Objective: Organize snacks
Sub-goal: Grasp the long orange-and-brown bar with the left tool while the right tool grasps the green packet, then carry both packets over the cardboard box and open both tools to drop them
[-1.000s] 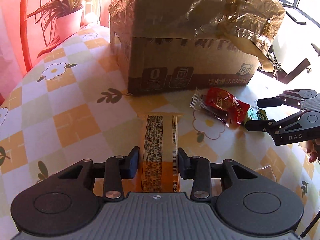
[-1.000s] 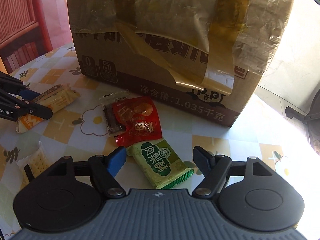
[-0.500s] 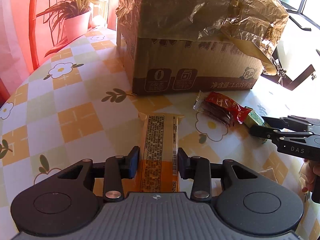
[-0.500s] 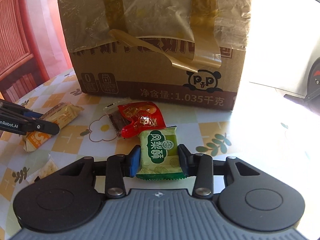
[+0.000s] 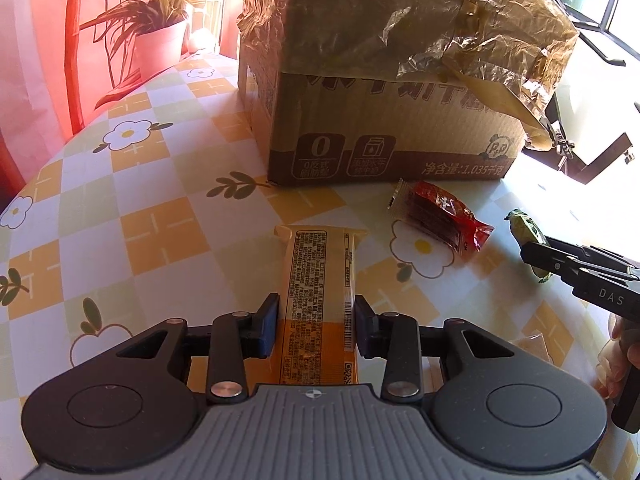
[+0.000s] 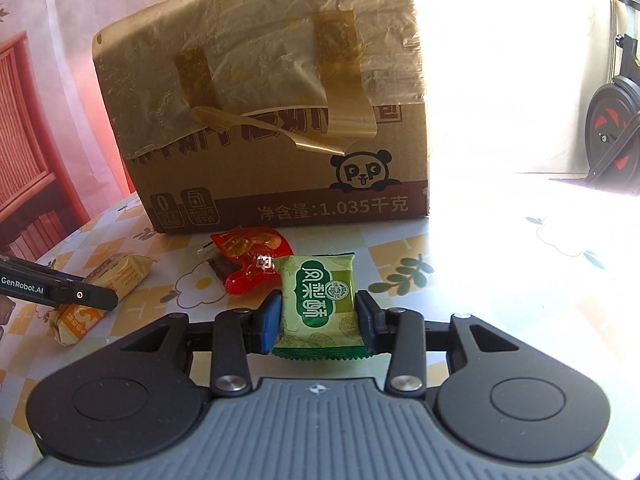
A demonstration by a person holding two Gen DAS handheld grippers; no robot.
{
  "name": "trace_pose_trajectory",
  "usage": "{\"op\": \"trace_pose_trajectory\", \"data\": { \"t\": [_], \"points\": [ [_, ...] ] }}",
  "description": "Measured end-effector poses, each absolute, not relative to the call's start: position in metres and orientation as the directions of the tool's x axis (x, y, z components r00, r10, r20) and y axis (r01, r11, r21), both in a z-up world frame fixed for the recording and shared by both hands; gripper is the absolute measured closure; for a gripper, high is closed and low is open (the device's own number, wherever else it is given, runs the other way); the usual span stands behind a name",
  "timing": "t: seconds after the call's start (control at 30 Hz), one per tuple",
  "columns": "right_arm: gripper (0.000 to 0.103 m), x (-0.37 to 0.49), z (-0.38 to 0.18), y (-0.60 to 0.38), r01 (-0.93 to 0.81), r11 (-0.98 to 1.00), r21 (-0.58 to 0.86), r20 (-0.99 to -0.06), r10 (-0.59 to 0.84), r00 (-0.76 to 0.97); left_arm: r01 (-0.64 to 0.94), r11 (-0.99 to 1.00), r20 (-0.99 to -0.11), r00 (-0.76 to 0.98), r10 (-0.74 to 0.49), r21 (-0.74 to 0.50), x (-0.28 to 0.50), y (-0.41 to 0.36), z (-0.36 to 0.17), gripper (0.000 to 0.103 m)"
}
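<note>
Both grippers are now gripping: left gripper (image 5: 316, 330) fingers clamping the orange wafer pack (image 5: 318, 300), right gripper (image 6: 318, 322) fingers, having just closed, clamping the green pastry pack (image 6: 318, 300); red snack (image 6: 248, 258) is lying loose on the worktop (image 6: 500, 280) before the carton (image 6: 272, 120), so sorting appears barely started.
</note>
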State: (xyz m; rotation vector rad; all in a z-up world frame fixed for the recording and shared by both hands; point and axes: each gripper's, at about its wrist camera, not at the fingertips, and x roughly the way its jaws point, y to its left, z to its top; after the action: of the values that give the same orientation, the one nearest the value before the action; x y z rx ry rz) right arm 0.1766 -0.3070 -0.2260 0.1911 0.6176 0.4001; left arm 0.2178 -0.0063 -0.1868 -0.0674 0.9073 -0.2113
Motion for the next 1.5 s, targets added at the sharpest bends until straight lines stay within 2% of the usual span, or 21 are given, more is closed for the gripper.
{"op": "trace_pose_trajectory", "data": {
  "t": [0.5, 0.7, 0.83, 1.23, 1.37, 1.5],
  "points": [
    [0.062, 0.176, -0.226, -0.307, -0.308, 0.906, 0.292, -0.517, 0.42, 0.746, 0.165, 0.972, -0.736, 0.634, -0.237, -0.171, 0.205, -0.006, -0.171, 0.065],
    [0.062, 0.171, -0.22, -0.307, -0.285, 0.917, 0.278, -0.508, 0.392, 0.767, 0.164, 0.973, -0.694, 0.683, -0.229, -0.161, 0.197, -0.004, -0.151, 0.065],
    [0.062, 0.163, -0.206, -0.302, -0.335, 0.907, 0.254, -0.5, 0.42, 0.758, 0.177, 0.972, -0.653, 0.721, -0.233, -0.151, 0.194, -0.006, -0.131, 0.065],
    [0.062, 0.16, -0.103, -0.298, -0.439, 0.868, 0.231, -0.238, 0.488, 0.84, 0.248, 0.963, -0.473, 0.84, -0.266, -0.102, 0.195, -0.027, -0.051, 0.065],
    [0.062, 0.179, -0.07, -0.292, -0.473, 0.865, 0.167, -0.22, 0.5, 0.838, 0.28, 0.955, -0.409, 0.863, -0.295, -0.098, 0.203, -0.037, -0.016, 0.065],
    [0.062, 0.218, -0.044, -0.299, -0.431, 0.885, 0.173, -0.2, 0.46, 0.865, 0.3, 0.95, -0.366, 0.878, -0.31, -0.085, 0.231, -0.056, 0.018, 0.065]
  ]
}}
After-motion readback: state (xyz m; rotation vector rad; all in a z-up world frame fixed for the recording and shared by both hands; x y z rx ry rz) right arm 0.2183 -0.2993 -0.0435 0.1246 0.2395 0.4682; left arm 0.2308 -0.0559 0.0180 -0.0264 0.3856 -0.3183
